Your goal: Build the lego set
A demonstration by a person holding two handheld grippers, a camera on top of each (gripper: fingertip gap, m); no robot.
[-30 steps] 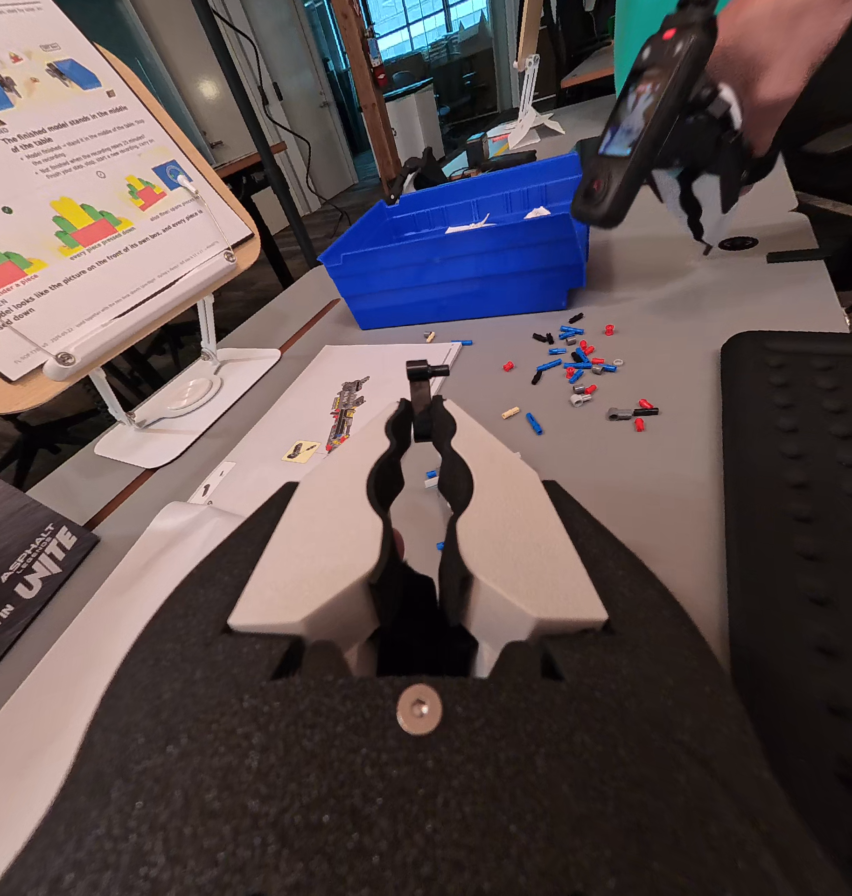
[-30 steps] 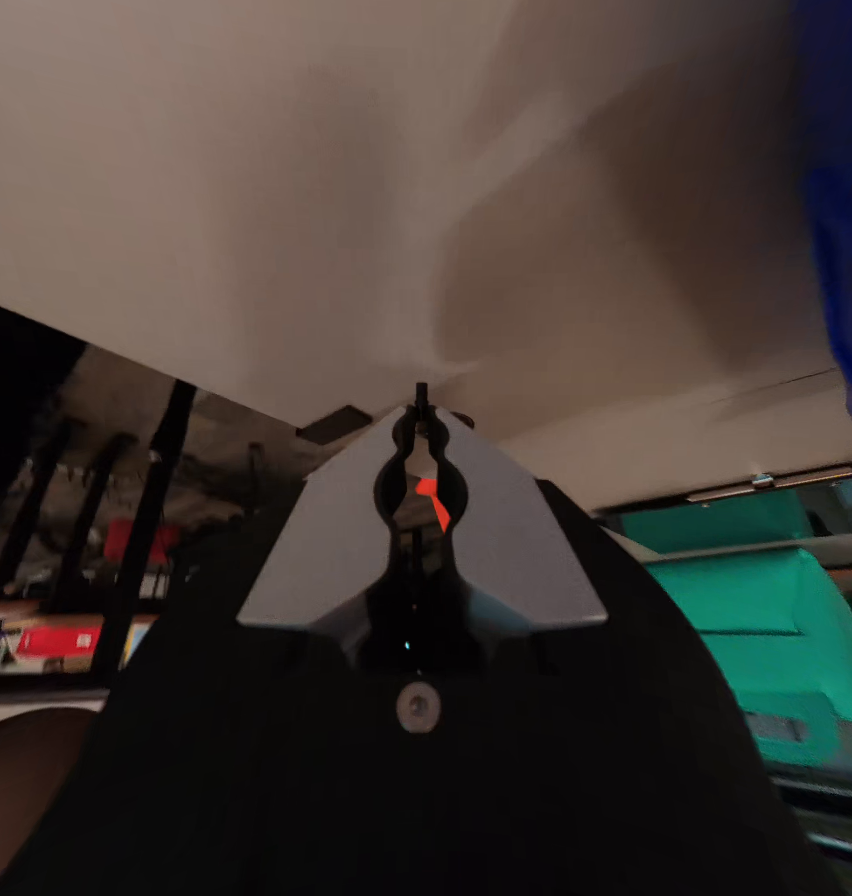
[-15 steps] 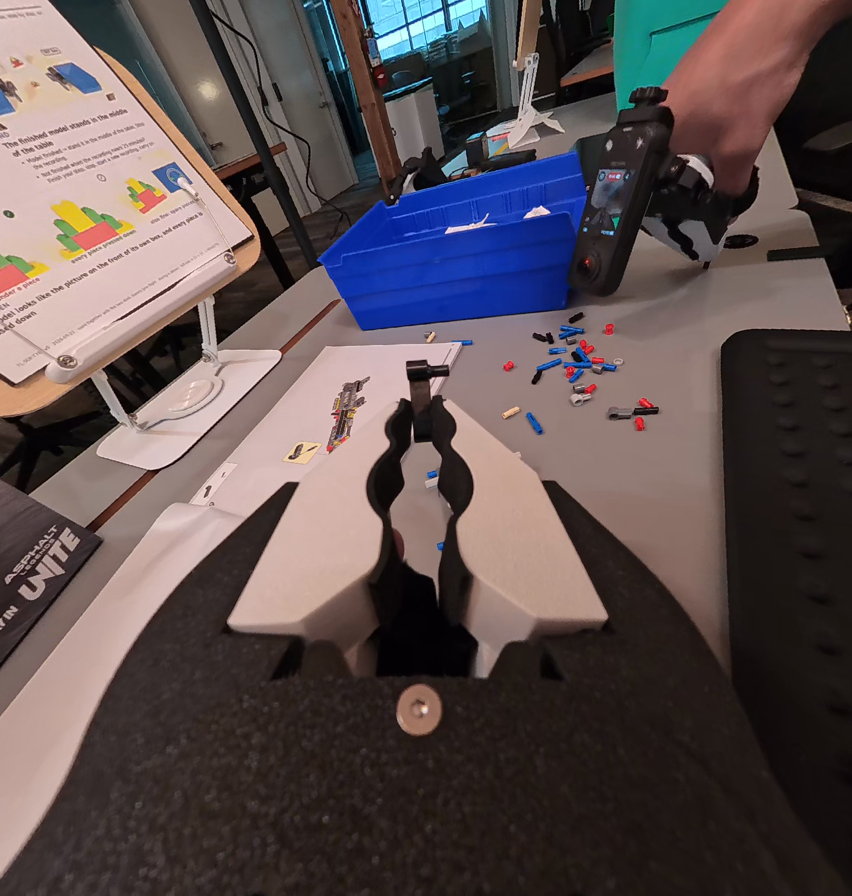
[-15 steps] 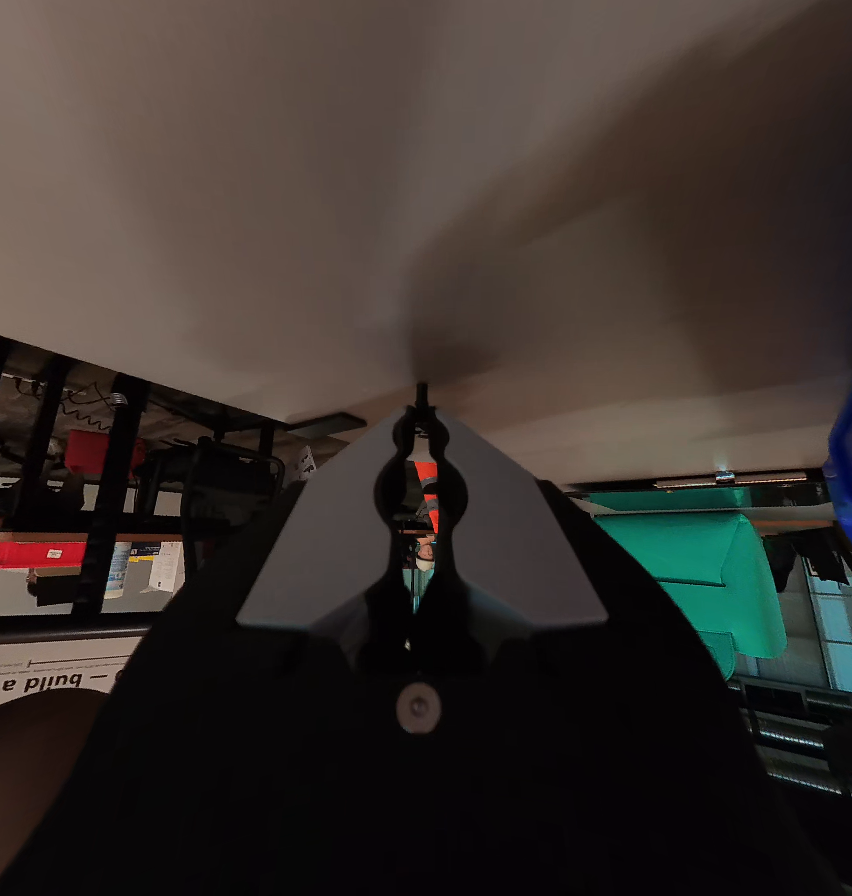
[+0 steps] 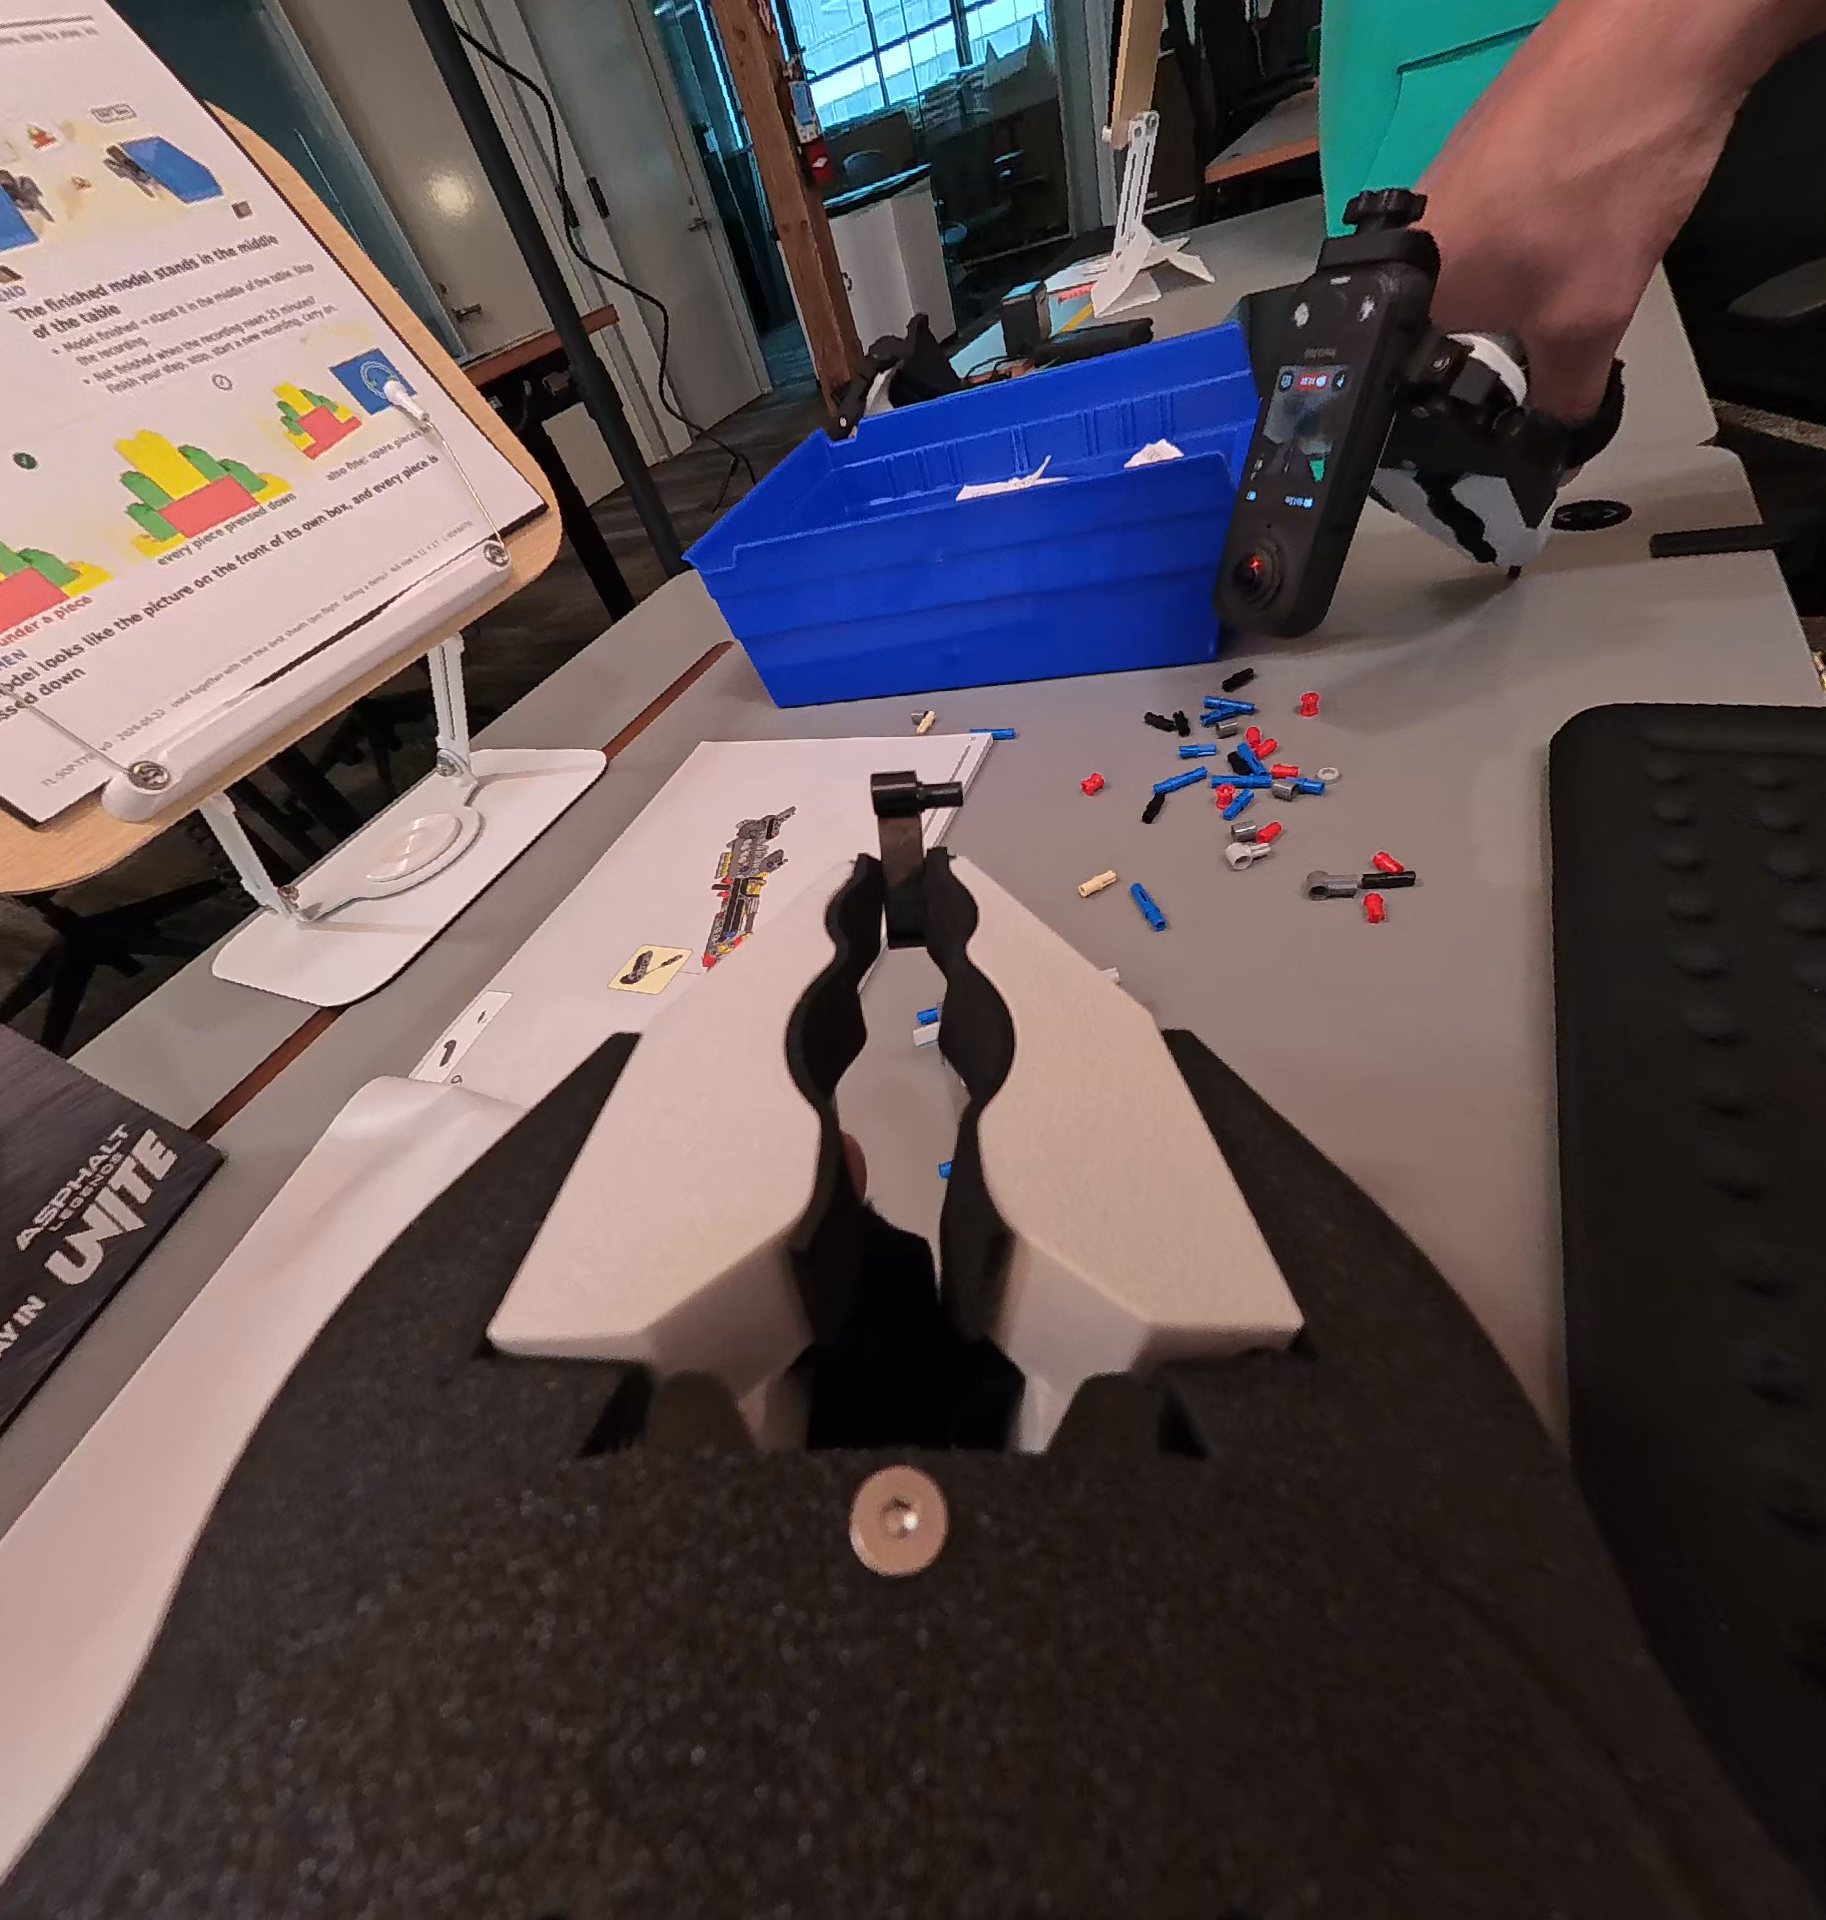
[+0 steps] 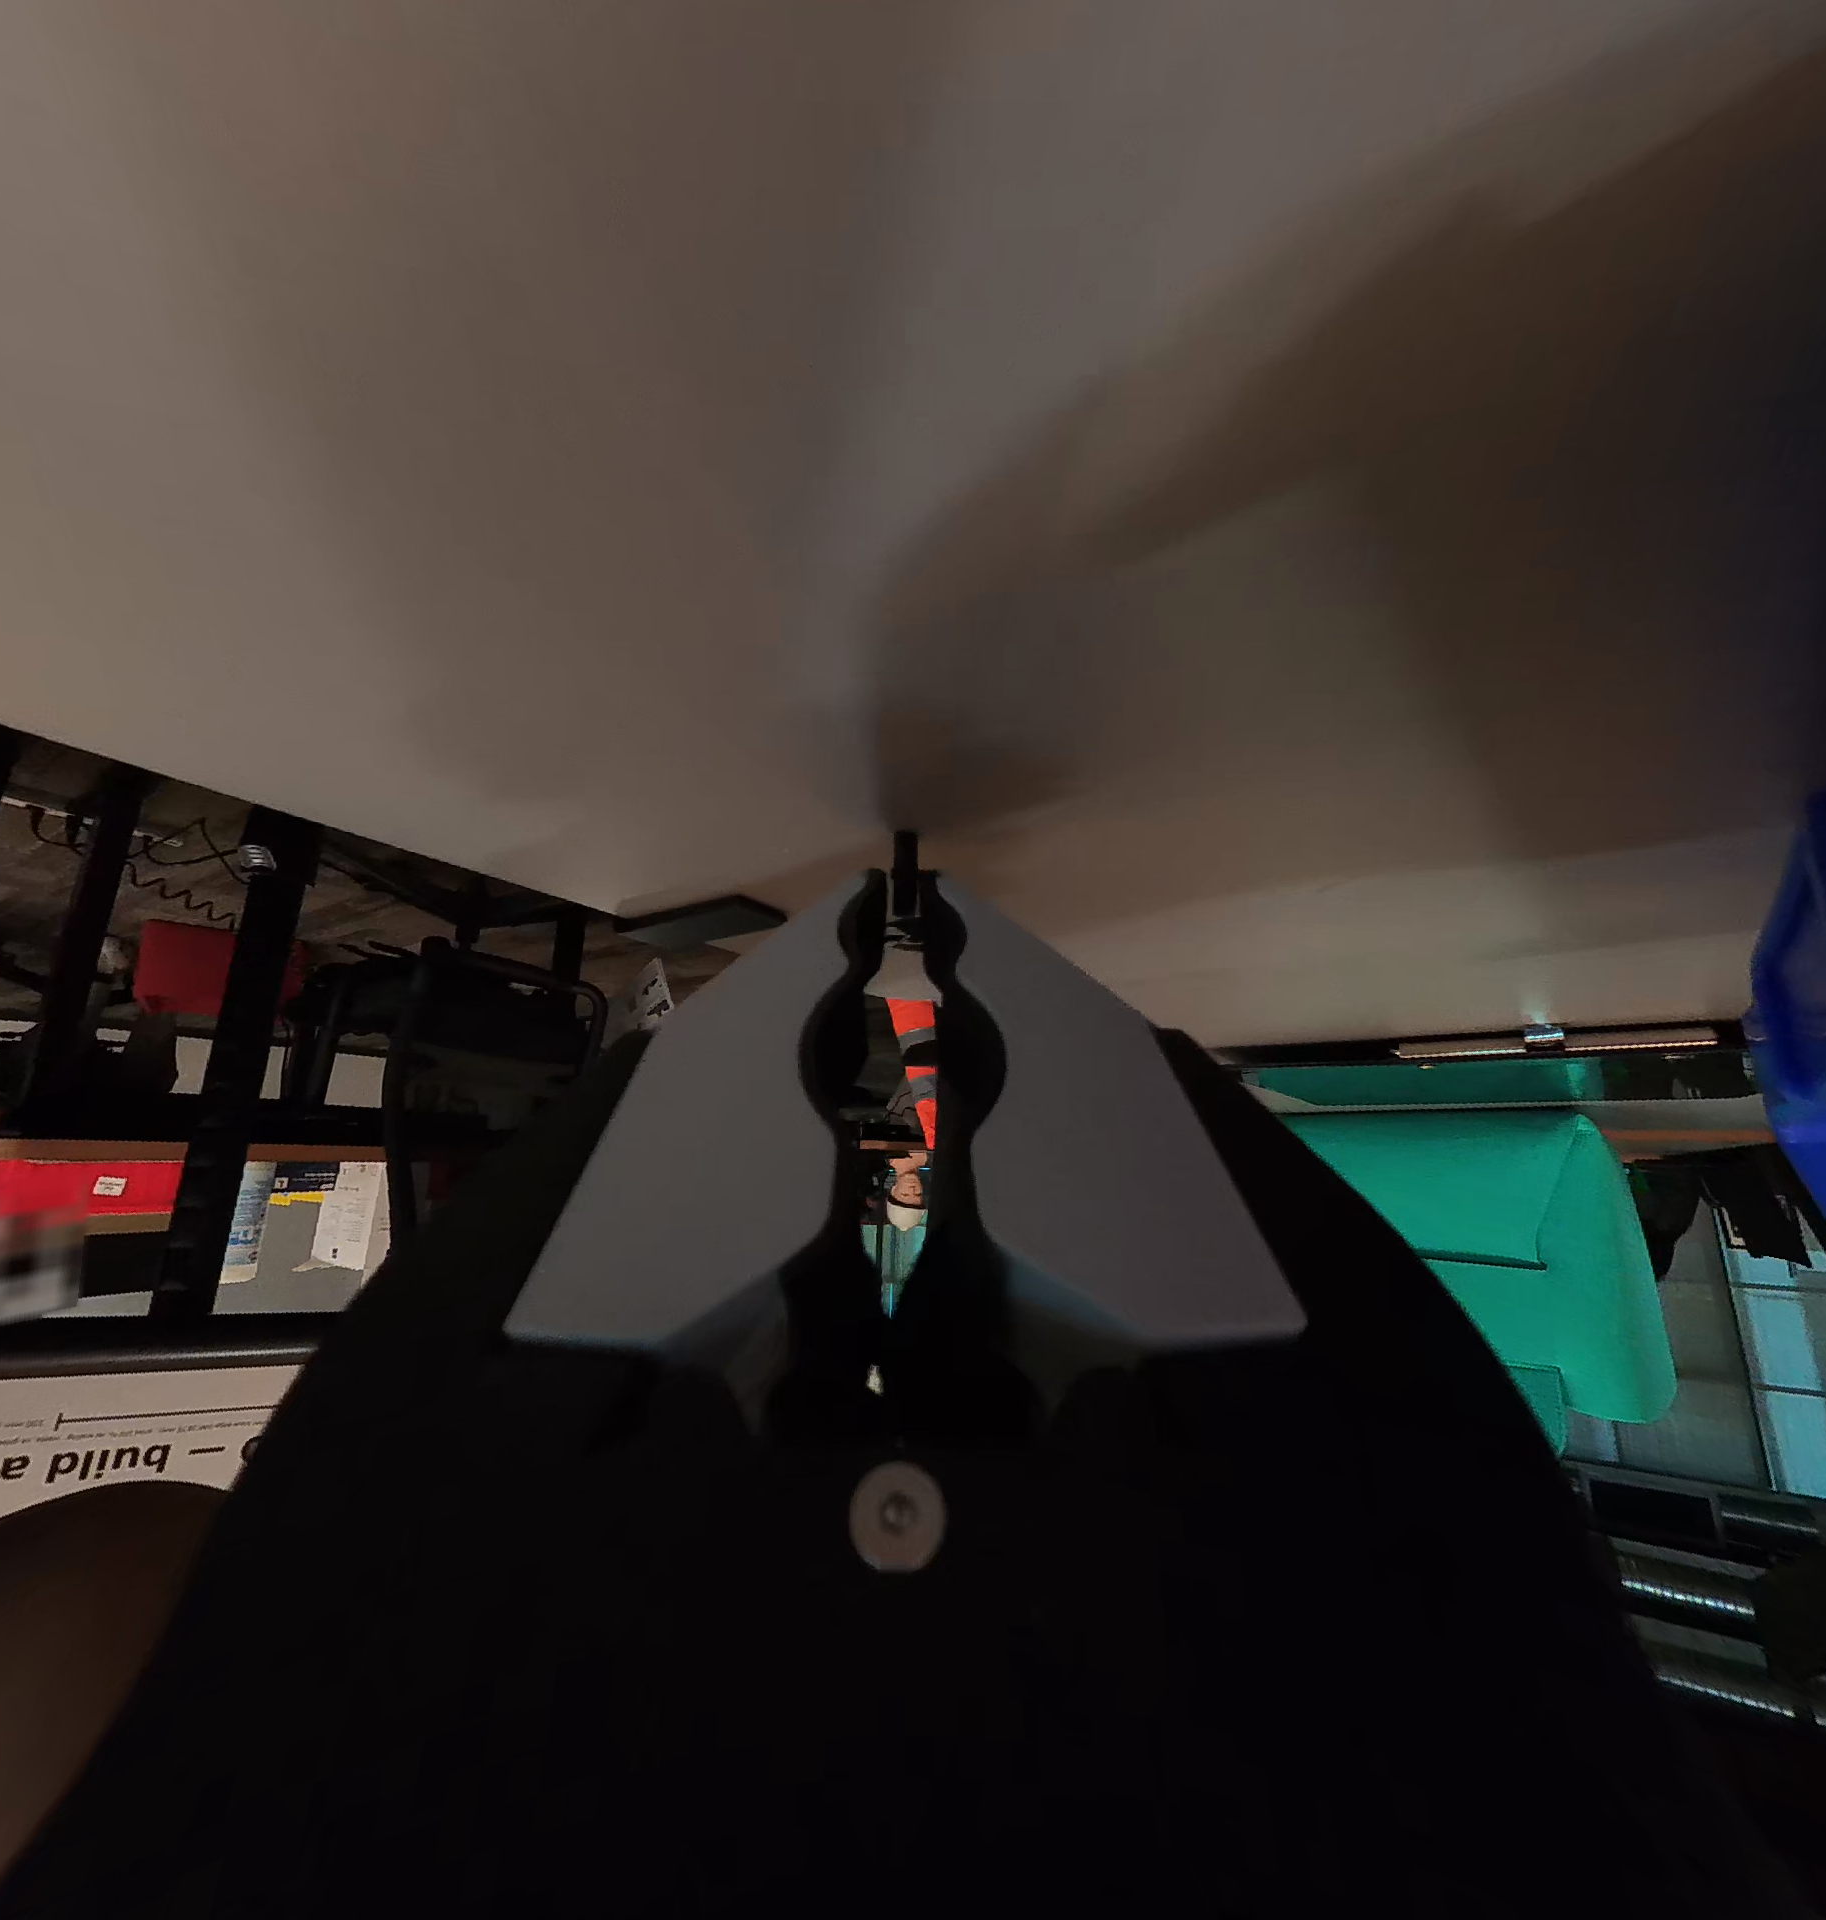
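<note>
The left gripper (image 5: 904, 883) is clamped on a black lego piece (image 5: 907, 836): a short upright beam with a cross pin at its top, held above the grey table (image 5: 1335, 1039), over the white instruction booklet (image 5: 784, 821). Loose blue, red, black and grey pins (image 5: 1247, 779) lie scattered to the right, near the blue bin (image 5: 950, 582).

The right gripper (image 6: 902, 896) is inverted, tips against the table at the far right. Its tongs are closed on a small black pin (image 6: 903, 862), though the dim view makes this uncertain.

Compared with one second ago, the right gripper has descended from above the bin to the table surface; the left gripper and its piece are unchanged.
</note>
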